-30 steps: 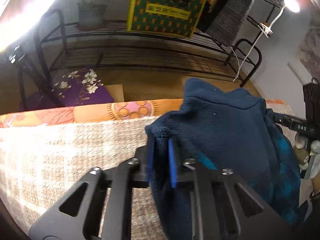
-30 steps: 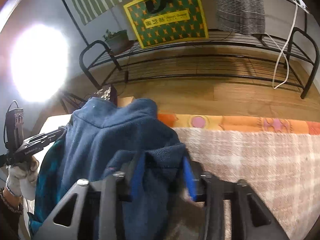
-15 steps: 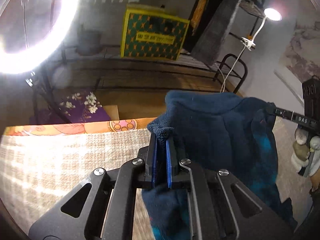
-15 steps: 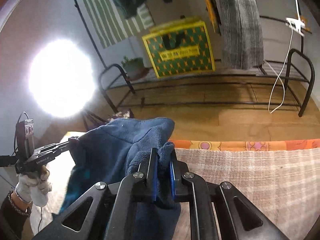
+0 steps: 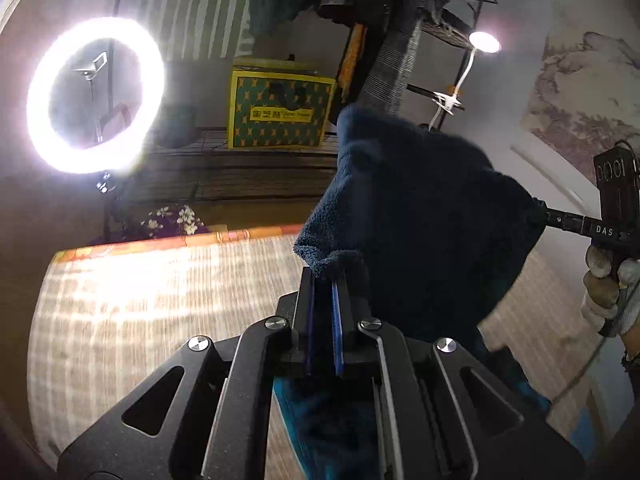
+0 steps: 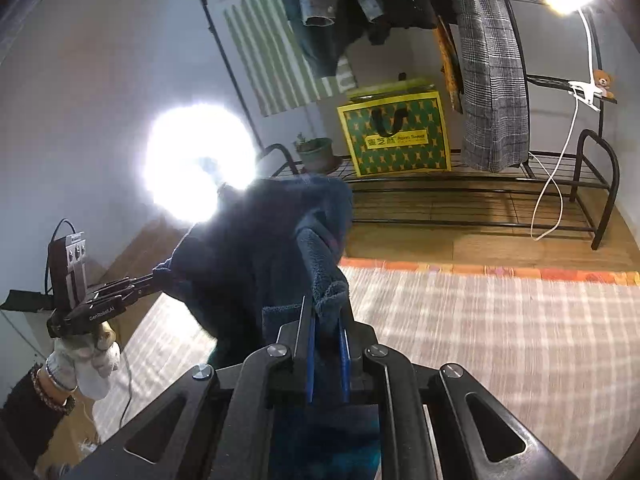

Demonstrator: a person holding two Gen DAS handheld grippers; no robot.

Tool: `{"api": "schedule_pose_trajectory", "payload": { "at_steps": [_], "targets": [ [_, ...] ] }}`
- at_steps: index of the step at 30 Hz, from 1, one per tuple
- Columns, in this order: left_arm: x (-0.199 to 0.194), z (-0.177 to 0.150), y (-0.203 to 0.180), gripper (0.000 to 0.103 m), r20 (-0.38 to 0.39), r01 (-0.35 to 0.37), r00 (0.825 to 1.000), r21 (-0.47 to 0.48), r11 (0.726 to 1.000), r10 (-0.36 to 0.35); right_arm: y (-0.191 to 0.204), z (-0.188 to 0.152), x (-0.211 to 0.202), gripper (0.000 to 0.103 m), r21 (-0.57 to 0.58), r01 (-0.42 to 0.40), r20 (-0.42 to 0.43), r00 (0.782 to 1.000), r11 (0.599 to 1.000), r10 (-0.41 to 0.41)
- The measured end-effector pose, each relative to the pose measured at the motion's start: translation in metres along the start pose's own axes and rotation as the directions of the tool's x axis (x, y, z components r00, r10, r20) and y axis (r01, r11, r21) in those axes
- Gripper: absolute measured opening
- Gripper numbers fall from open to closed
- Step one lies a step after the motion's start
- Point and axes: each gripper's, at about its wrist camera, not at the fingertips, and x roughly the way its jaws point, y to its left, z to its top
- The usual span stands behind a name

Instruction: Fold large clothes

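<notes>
Fleece (image 5: 420,216) hung in the air between my two tongs, raised well above the checked blanket (image 5: 160,312) that covered the folding surface. My left tongs (image 5: 322,320) were pinched nearly closed on one thick edge of it, and my right tongs (image 6: 326,344) were closed the same way on another edge, so the dark blue cloth sagged in a bunched drape between them. By my reckoning the folding had hardly begun: I saw no crease laid, and the fleece needed spreading flat on the blanket before any fold. Beyond the blanket's orange border stood a black rack (image 6: 480,188) with a yellow-green bag (image 6: 394,136) and a small plant pot (image 6: 316,154), with clothes hanging above. The ring light (image 5: 94,96) glared hard and washed out part of the fleece in the right view. Nothing lay on the blanket where I could see it.
</notes>
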Motion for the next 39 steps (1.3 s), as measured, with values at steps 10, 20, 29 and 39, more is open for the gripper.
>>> {"api": "schedule_pose_trajectory", "payload": {
  "at_steps": [10,20,29,39],
  "targets": [
    [-0.069,-0.068,-0.022,0.005,-0.032,-0.016,0.999,0.017,1.000,0.016,0.037,-0.084,-0.067,0.007,0.013,-0.018,-0.029,0.999,1.000,0.018],
    [-0.094,-0.146,-0.038,0.005,-0.107,-0.031,0.994,0.046,0.998,0.036,0.055,-0.135,-0.091,0.007,-0.019,0.042,-0.064,0.997,0.999,-0.043],
    [-0.101,-0.204,-0.045,0.005,-0.225,-0.010,0.974,0.097,0.995,0.031,0.068,-0.184,-0.100,0.012,-0.152,0.137,-0.118,0.981,0.979,-0.156],
    [-0.156,-0.191,-0.001,0.032,-0.157,0.117,0.975,-0.234,0.965,-0.156,0.042,-0.201,-0.195,0.024,-0.009,0.121,0.012,0.993,0.993,-0.121]
  ]
}}
